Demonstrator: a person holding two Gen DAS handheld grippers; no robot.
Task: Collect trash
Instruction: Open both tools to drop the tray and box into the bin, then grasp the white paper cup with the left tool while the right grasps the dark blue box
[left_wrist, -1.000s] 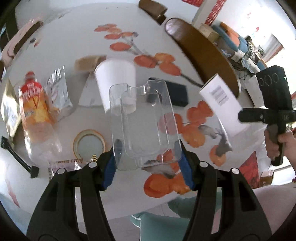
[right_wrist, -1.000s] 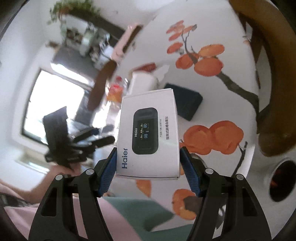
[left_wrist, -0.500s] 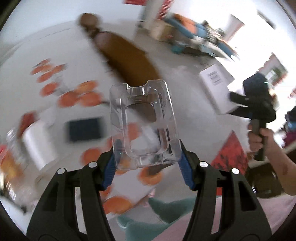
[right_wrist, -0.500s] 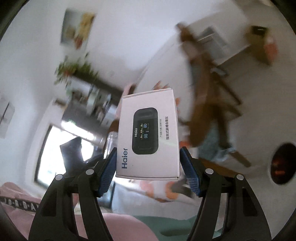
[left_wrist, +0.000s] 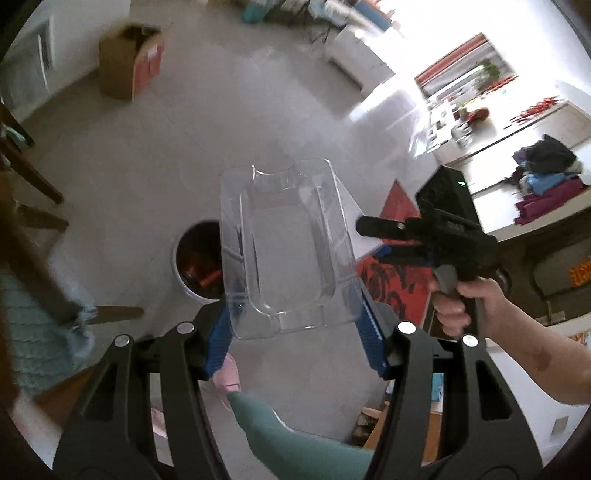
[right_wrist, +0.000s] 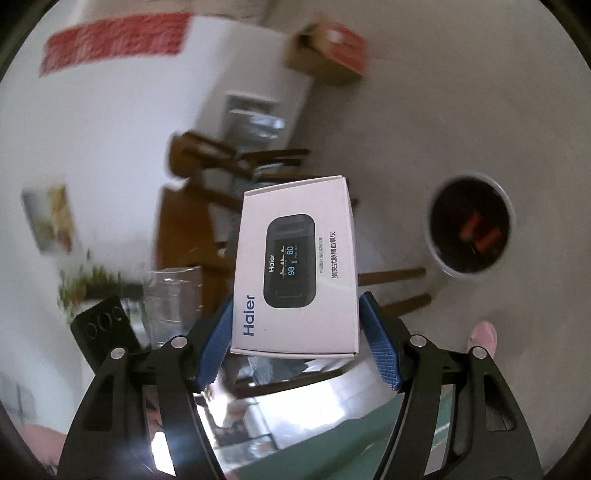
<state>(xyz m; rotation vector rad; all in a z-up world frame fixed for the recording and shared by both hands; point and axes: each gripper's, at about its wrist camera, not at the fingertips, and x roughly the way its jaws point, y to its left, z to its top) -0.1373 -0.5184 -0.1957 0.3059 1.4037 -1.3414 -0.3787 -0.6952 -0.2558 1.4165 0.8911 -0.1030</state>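
Left gripper: blue pads clamped on the two long sides of a clear plastic tray insert, held near its lower end; the insert stands out forward from the jaws, hollow side toward the camera.
Right gripper: blue pads clamped on the two sides of a white Haier oximeter box, printed face toward the camera, gripped at the end bearing the brand name.
Right gripper, seen from the left wrist camera: black body to the right of the insert, carried by the person's hand; the white box shows only as a sliver behind the insert.
Trash bin: round, white-rimmed, dark liner, standing on the grey floor; orange items lie inside. In the left wrist view it sits partly behind the insert's left edge.
Trash bin, right wrist view: to the right of the box and clear of it.
Surroundings: cardboard carton on the floor farther off; wooden chair behind the box; pink slipper at lower right.
Image quality: background blurred; fine detail of the bin's contents unreadable.
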